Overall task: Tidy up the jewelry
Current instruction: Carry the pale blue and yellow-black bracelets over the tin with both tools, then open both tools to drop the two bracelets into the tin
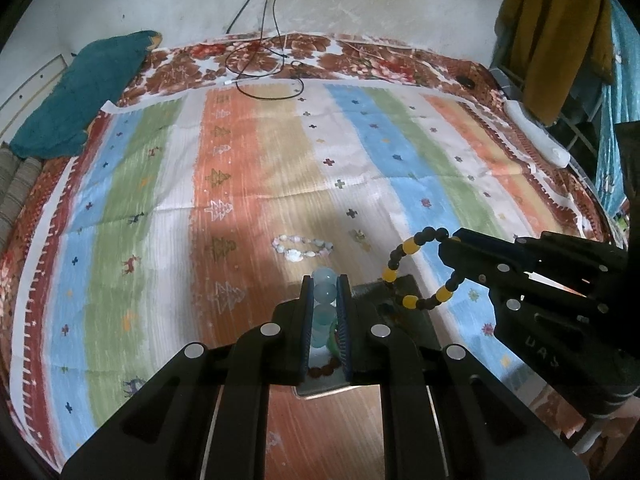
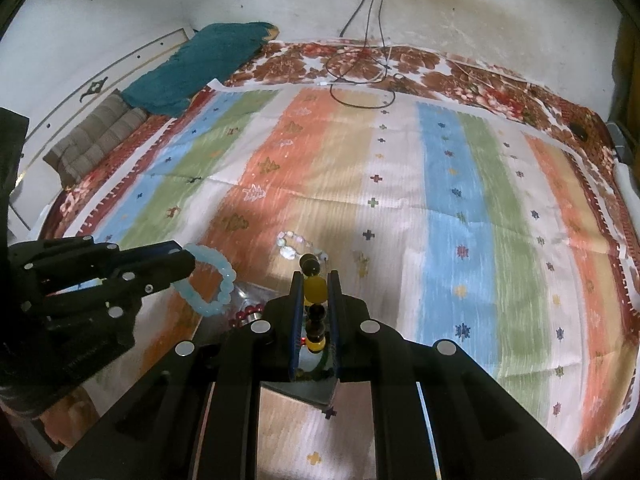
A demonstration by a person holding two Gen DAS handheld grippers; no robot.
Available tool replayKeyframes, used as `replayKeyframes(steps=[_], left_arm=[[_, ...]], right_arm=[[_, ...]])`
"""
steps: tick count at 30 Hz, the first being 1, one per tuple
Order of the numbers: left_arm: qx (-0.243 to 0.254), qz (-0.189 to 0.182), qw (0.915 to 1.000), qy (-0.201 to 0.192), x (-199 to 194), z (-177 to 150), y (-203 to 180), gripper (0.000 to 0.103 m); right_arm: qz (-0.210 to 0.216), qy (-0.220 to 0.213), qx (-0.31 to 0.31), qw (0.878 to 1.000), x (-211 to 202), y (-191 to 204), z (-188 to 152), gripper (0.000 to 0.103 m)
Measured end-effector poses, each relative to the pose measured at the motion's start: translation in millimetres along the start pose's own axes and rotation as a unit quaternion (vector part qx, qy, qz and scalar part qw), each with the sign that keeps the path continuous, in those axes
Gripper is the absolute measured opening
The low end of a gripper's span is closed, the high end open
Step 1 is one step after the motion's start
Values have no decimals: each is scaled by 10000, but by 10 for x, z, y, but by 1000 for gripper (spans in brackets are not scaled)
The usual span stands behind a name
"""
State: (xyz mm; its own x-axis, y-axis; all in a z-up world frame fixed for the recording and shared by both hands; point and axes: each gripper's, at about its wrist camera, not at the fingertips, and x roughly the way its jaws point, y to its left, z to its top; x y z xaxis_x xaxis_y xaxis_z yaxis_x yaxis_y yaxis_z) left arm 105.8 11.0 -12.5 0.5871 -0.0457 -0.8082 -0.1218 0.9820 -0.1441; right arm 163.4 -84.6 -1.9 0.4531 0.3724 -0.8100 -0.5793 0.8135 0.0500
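Both views are dim and grainy, lit softly from above – the far wall (image 1: 360, 4) is the brightest part. The striped cloth (image 1: 280, 160) is streaked with motion blur. A broad grey shadow lies on it just beyond the tongs. Fisheye bending curves the bed's edges – the corners fall to black.

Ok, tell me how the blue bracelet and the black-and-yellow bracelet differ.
The blue bracelet is all pale, translucent beads; the black-and-yellow bracelet alternates dark round beads with yellow ones. The blue bracelet is pinched in the left tool; the black-and-yellow bracelet is pinched in the right tool. Shared: both are beaded loops hanging off the striped cloth, above a dark tray.
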Motion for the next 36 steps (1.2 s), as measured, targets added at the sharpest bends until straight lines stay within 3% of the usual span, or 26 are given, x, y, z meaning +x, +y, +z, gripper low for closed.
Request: replayKeyframes(steps=[18, 22, 36], left_arm=[[-122, -100, 9999, 16, -84, -122, 15, 11], [-194, -50, 9998, 29, -90, -134, 36, 25], [-523, 225, 9981, 234, 88, -25, 278, 49]], right_arm=[[91, 69, -23, 9999, -66, 17, -123, 13], [-26, 76, 114, 9999, -55, -30, -110, 30], [-217, 340, 204, 9990, 142, -138, -43, 40]])
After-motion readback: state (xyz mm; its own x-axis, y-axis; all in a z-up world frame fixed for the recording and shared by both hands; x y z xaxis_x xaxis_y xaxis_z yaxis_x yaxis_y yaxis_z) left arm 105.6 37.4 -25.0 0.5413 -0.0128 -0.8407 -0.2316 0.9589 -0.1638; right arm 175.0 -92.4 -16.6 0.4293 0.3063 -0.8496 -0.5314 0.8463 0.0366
